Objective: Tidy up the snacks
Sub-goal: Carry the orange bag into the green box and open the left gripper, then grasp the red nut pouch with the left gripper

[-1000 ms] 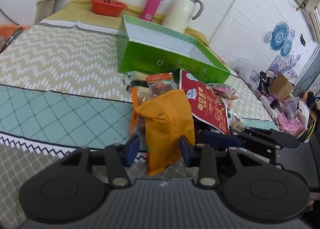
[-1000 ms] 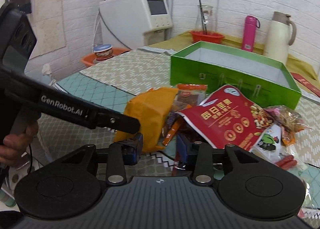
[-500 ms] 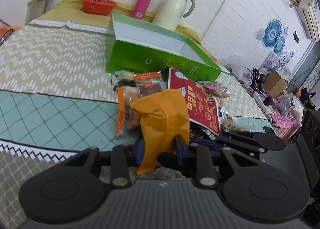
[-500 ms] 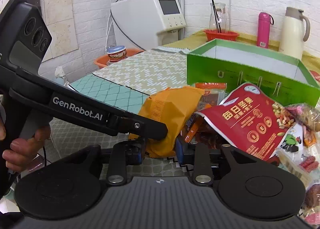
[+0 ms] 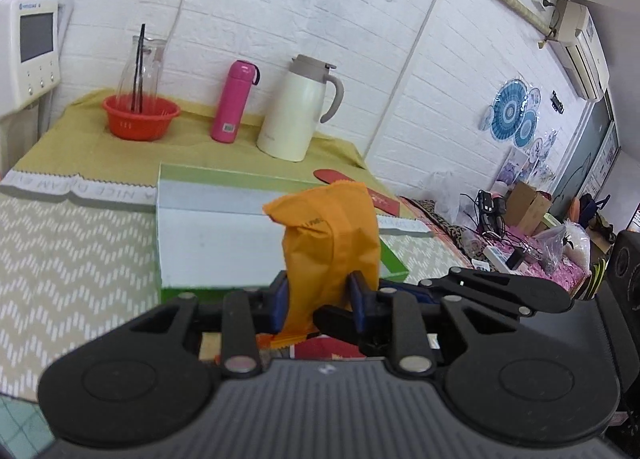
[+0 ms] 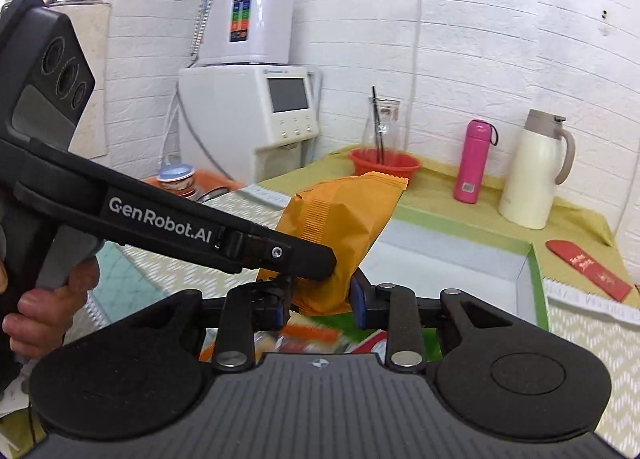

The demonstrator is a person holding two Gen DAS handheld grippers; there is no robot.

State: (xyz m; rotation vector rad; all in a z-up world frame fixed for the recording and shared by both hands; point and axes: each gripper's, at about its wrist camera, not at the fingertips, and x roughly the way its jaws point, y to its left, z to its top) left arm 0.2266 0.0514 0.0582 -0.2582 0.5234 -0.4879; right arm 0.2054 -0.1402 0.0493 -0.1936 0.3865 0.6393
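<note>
My left gripper (image 5: 318,301) and my right gripper (image 6: 320,299) are both shut on the same orange snack bag (image 5: 332,239), held upright in the air at the near edge of the open green box (image 5: 224,235). The bag also shows in the right wrist view (image 6: 340,227), with the left gripper's arm crossing in front of it. The box's white inside (image 6: 452,259) lies just beyond the bag. Other snack packets (image 6: 312,335) lie blurred below the grippers, mostly hidden.
An orange basket (image 5: 140,117), a pink bottle (image 5: 234,103) and a cream thermos jug (image 5: 300,109) stand behind the box on a yellow cloth. A red envelope (image 6: 588,269) lies right of the box. A white dispenser (image 6: 248,115) stands at the left.
Both grippers closed on the orange bag and lifted it off the snack pile, carrying it up and forward to the green box. The pile has dropped out of sight below.
</note>
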